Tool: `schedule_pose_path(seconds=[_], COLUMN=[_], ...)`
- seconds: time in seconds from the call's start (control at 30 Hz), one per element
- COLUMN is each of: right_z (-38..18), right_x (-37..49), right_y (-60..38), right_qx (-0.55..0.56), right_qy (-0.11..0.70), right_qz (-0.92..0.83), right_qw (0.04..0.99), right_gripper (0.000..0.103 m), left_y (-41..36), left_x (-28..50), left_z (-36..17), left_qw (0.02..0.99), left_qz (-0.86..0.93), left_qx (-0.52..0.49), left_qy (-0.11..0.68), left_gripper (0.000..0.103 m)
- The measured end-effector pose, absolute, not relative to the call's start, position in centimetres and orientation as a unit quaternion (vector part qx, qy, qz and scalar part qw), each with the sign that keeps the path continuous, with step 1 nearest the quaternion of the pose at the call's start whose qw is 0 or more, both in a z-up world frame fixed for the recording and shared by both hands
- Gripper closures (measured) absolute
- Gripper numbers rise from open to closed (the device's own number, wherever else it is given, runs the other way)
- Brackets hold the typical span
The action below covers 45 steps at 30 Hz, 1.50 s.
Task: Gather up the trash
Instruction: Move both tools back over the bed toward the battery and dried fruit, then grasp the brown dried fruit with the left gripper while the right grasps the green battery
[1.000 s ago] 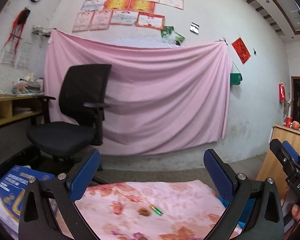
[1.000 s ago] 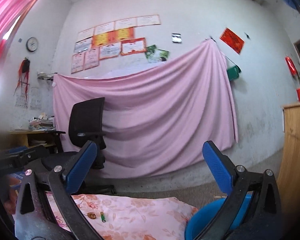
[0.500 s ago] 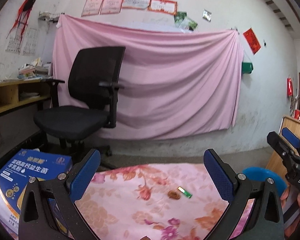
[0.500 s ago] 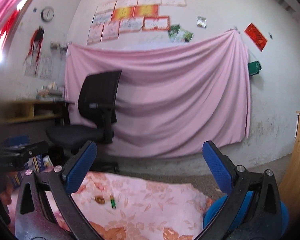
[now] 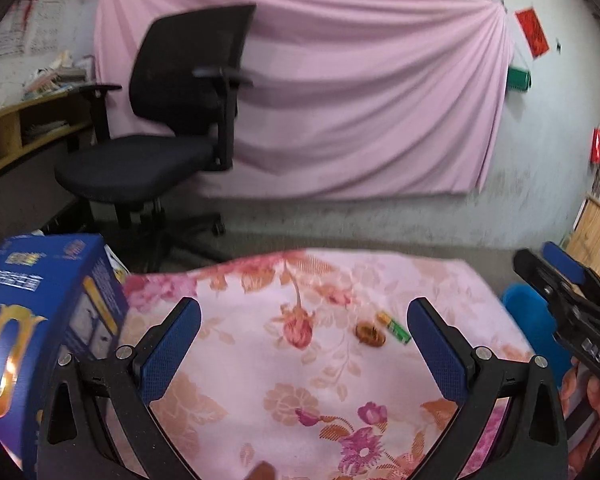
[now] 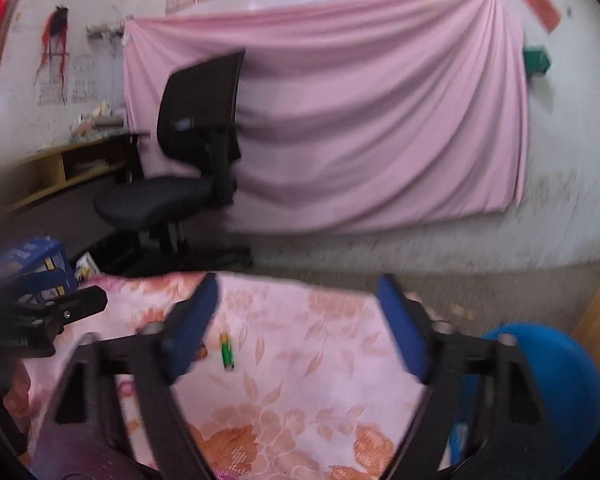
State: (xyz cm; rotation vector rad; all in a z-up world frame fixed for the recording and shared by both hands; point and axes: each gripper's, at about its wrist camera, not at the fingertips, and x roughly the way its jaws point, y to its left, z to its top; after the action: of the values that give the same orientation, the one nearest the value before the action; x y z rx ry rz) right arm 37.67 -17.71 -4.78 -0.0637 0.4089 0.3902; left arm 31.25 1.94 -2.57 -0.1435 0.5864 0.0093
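Both of my views are smeared by motion, the right wrist view worse, so small details are hard to read. In my left hand the left claw (image 5: pixel 304 334) stands wide open with nothing between its blue pads (image 5: pixel 168 350); in my right hand the right claw (image 6: pixel 296 320) is also spread wide and empty, its fingers blurred. Both hang over a table under a pink flowered cloth (image 5: pixel 260 380). I count two bits of trash on it: one green wrapper (image 5: pixel 394 327) and one brown scrap (image 5: pixel 370 334), lying just beside each other near the cloth's far right part in the left view. The wrapper is a slim strip; in the right wrist view (image 6: pixel 227 354) its long axis runs nearly straight away from me, while from the left it slants from upper left to lower right. The brown scrap (image 6: pixel 201 351) is mostly hidden behind my right claw's left finger, and I cannot tell what it is. One blue bin (image 6: pixel 560 380) sits off the cloth's right edge, partly covered by the claw frame. One blue printed box (image 5: pixel 40 320) stands at the left, cut off by the frame edge, its lettering unreadable. One black office chair (image 5: pixel 172 120) stands before a pink sheet (image 5: pixel 360 100) hung on the wall.
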Motion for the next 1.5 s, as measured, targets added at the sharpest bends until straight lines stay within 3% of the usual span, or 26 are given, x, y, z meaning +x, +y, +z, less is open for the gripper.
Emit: schedule_pose_path(seconds=[0.13,0.27,0.33,0.43,0.7,0.77,0.9,1.23,1.3,1.37,1.5], right_z=[-6.3,-8.1,-8.9,-9.8,-11.2,-11.6,-11.5,-10.3,-10.0,-9.8,-9.0], right_x=[40.0,41.7,42.4,43.0,44.3,44.7,44.6,43.4,43.4,43.2,42.5], right_y=[-17.1,-16.1,-15.5,-14.4,-11.8,-11.8,-12.7,-18.6,-19.2,-19.8,-20.4], right_qx=[-0.032,-0.042,-0.049,-0.061,-0.079,-0.078,-0.068,-0.01,0.004,0.014,0.028], right_qy=[0.27,0.341,0.37,0.401,0.449,0.459,0.461,0.442,0.438,0.431,0.412], right_qz=[0.217,0.253,0.265,0.287,0.331,0.329,0.317,0.29,0.291,0.292,0.285], right_qw=[0.938,0.904,0.889,0.868,0.826,0.821,0.826,0.849,0.85,0.854,0.865], right_gripper=[0.033,0.047,0.049,0.053,0.061,0.069,0.07,0.07,0.07,0.07,0.07], left_y=[1.7,2.1,2.4,2.4,1.1,0.9,0.1,-4.9,-5.3,-5.5,-6.2], left_x=[32.6,33.9,34.7,35.9,36.7,36.8,37.2,40.6,41.1,41.4,40.8], left_z=[-3.7,-4.9,-5.6,-6.6,-7.3,-7.5,-7.8,-9.7,-10.0,-10.2,-10.4], left_qw=[0.943,0.929,0.918,0.902,0.898,0.896,0.892,0.869,0.868,0.867,0.867], left_qz=[0.001,-0.004,0.003,-0.005,-0.018,-0.023,-0.061,-0.095,-0.087,-0.088,-0.086], left_qx=[-0.067,-0.076,-0.08,-0.084,-0.051,-0.046,-0.047,0.065,0.074,0.078,0.097], left_qy=[0.326,0.362,0.388,0.424,0.437,0.44,0.446,0.481,0.483,0.484,0.481], left_gripper=[0.002,0.003,0.005,0.022,0.027,0.033,0.05,0.051,0.06,0.078,0.077])
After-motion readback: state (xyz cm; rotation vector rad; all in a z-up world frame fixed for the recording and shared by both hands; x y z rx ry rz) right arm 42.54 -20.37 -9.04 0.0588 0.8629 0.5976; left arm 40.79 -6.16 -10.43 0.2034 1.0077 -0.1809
